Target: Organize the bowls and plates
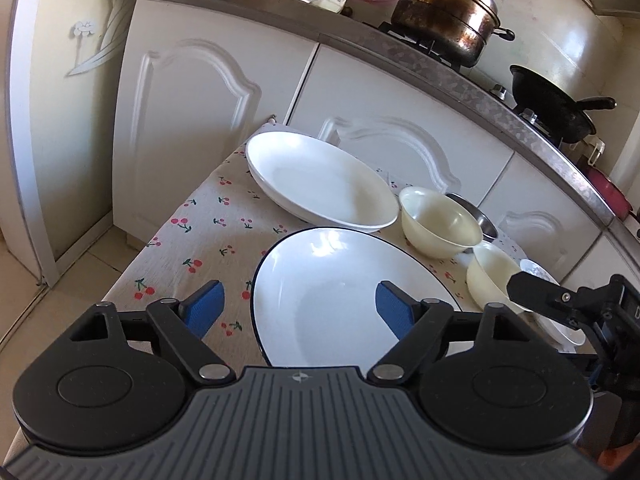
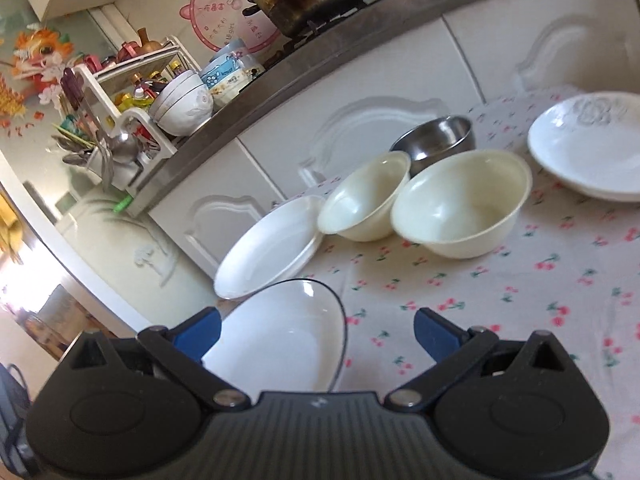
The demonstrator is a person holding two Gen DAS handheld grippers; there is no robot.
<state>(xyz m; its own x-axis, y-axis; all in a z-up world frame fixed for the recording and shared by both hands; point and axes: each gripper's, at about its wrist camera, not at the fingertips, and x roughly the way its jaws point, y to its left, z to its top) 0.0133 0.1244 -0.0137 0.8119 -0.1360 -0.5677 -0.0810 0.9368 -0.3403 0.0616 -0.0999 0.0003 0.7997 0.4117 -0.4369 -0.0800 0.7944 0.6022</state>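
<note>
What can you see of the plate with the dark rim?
The dark-rimmed plate is white, glossy, apparently ceramic, with a thin dark line round its edge. It is shallow, empty and looks clean. It lies flat on the cherry-print cloth, nearest the open left gripper, whose blue pads stand on either side of its near edge without touching. The plain white plate lies just behind it.

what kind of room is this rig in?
Almost certainly a home kitchen. A gas hob on the counter holds a steamer pot and a black wok, a dish rack holds bottles and utensils, and plates and bowls sit on a cherry-print tablecloth beside white cabinets.
</note>
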